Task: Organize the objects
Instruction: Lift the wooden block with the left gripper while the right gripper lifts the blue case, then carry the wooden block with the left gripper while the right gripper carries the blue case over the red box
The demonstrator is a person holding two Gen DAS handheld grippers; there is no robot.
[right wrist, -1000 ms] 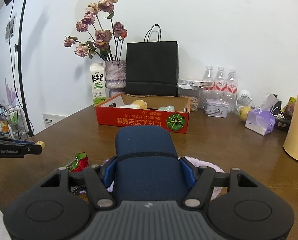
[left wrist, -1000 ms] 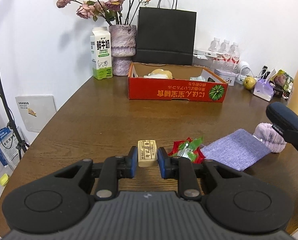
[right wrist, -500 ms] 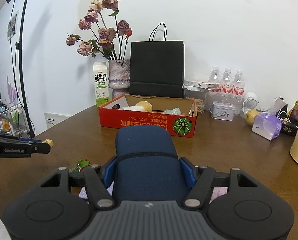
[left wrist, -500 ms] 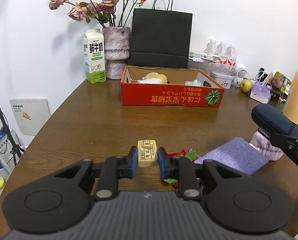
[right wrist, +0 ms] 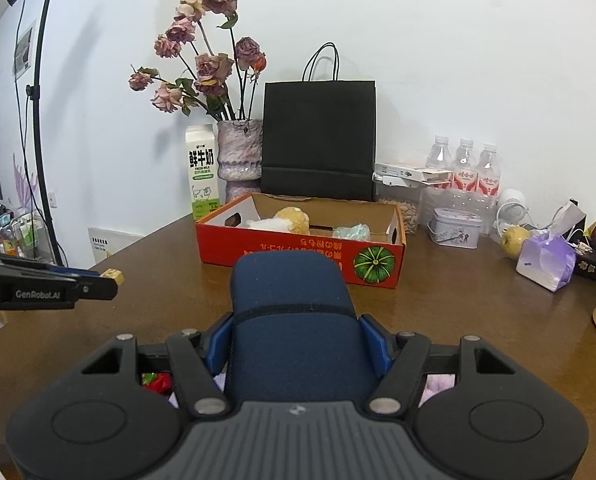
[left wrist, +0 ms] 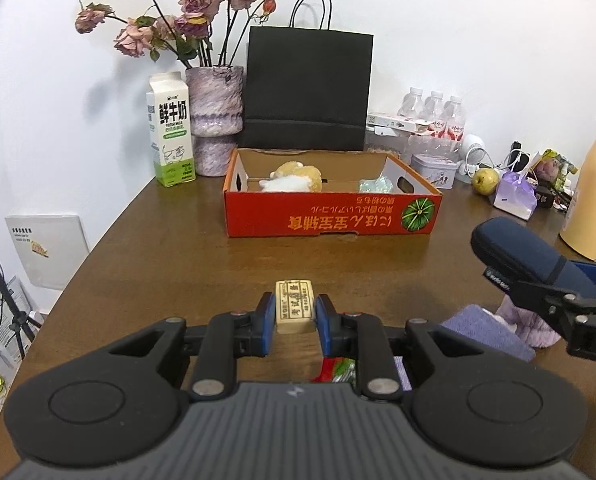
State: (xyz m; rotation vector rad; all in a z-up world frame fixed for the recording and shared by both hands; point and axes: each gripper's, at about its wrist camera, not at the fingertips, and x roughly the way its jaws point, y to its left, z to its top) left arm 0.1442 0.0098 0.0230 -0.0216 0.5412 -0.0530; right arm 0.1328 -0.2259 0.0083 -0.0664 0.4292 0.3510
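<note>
The left gripper (left wrist: 296, 314) is clamped tight on a small cream block (left wrist: 294, 306) and tilted gently downward, while the right gripper (right wrist: 298, 342), just to its right and at a similar downward tilt, grips a dark blue case (right wrist: 294, 320) with its jaws set wide.

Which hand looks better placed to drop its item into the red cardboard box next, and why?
Left, probably. The left gripper, clamping the small eraser, faces the red box squarely; the right gripper, holding the blue case, approaches from the side.
</note>
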